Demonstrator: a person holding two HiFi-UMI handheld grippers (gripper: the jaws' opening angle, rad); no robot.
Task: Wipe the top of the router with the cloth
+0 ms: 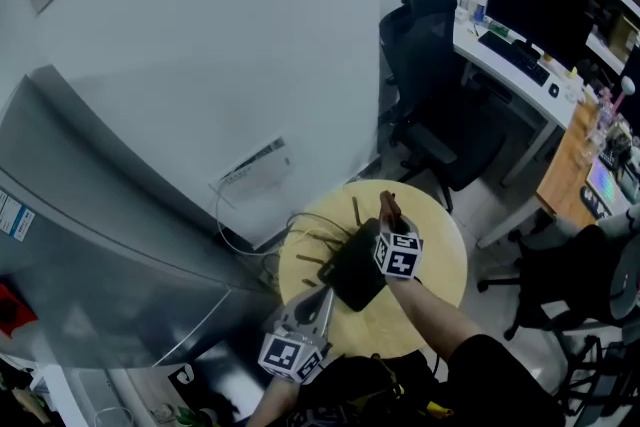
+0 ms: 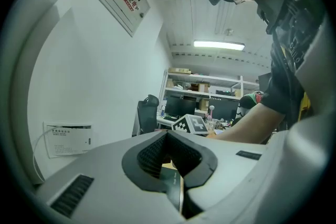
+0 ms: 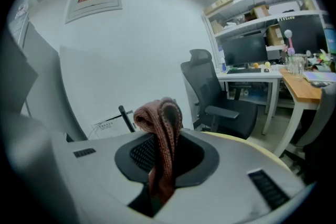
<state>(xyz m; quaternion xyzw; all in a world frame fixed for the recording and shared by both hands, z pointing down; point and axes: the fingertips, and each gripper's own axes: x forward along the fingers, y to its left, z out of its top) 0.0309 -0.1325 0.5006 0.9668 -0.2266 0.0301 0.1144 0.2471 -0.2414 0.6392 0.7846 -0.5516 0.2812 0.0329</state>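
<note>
Brown cloth (image 3: 160, 126) tight in right tongs (image 3: 156, 191); left tongs (image 2: 178, 189) tight on half-hidden router (image 1: 348, 280).

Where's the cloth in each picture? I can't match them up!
Head view: cloth in the middle, over the round table.
Left gripper view: not in it.
Right gripper view: cloth dead centre, pinched between the fingers.
Shared landmark: the black office chair.
</note>
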